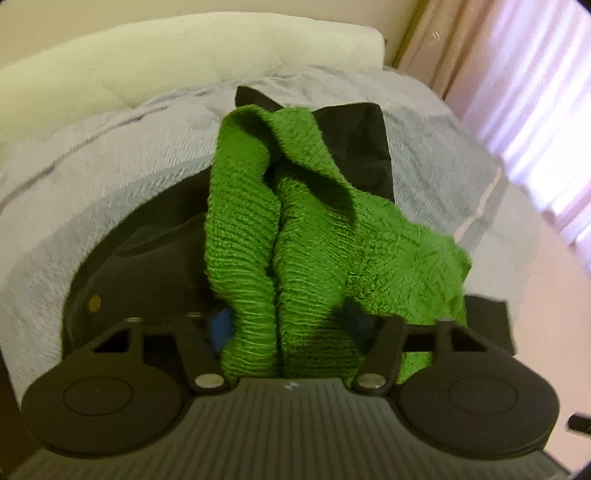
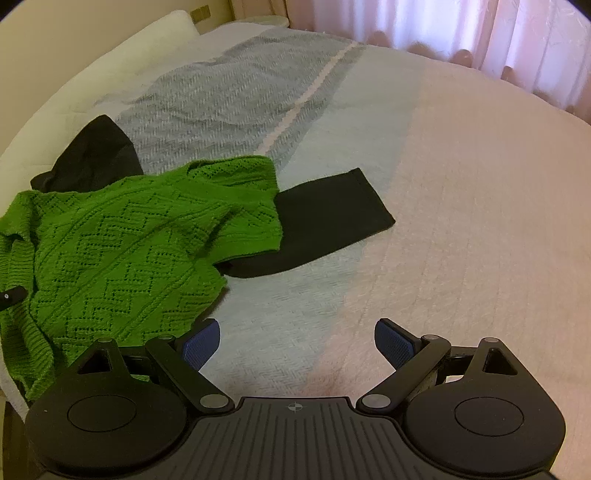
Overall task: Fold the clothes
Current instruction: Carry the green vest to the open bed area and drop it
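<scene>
A green knitted sweater lies on the bed over a black garment. In the left wrist view the sweater is bunched up and fills the space between my left gripper's fingers, which are shut on its ribbed edge. The black garment shows behind and beneath it. My right gripper is open and empty, with blue pads, hovering over the bedspread just right of the sweater's lower edge.
The bed has a grey and pink striped bedspread and a white pillow at the head. Pink curtains hang past the far side. A small black piece of the left gripper shows at the sweater's left edge.
</scene>
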